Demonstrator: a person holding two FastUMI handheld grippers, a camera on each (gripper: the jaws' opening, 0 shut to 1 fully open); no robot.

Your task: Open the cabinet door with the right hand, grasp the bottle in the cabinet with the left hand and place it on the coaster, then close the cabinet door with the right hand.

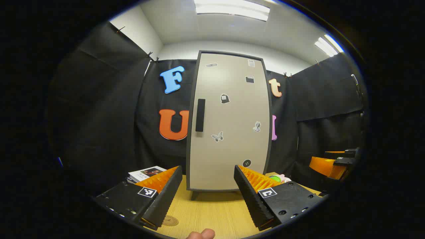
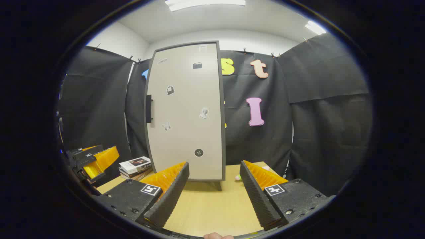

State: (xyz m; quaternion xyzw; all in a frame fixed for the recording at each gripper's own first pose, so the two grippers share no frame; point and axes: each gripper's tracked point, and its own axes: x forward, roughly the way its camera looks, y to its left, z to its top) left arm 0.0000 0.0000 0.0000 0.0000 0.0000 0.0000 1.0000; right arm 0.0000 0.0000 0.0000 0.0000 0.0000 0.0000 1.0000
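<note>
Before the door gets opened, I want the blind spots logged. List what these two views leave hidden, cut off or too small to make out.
- Bottle: the closed cabinet door hides the inside, in both views.
- Coaster: partly covered by the left gripper finger in the left gripper view.
- Green-and-pink thing: mostly behind that gripper's other finger; cannot identify it.
- Door stickers: too small to make out.
- Books: covers too small to make out.

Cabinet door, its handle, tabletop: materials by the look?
Cabinet door: smooth matte beige panel, likely laminate or painted board, dark frame edge. Handle: matte black bar, plastic or coated metal, can't tell. Tabletop: light wood-grain surface, probably laminate.
</note>
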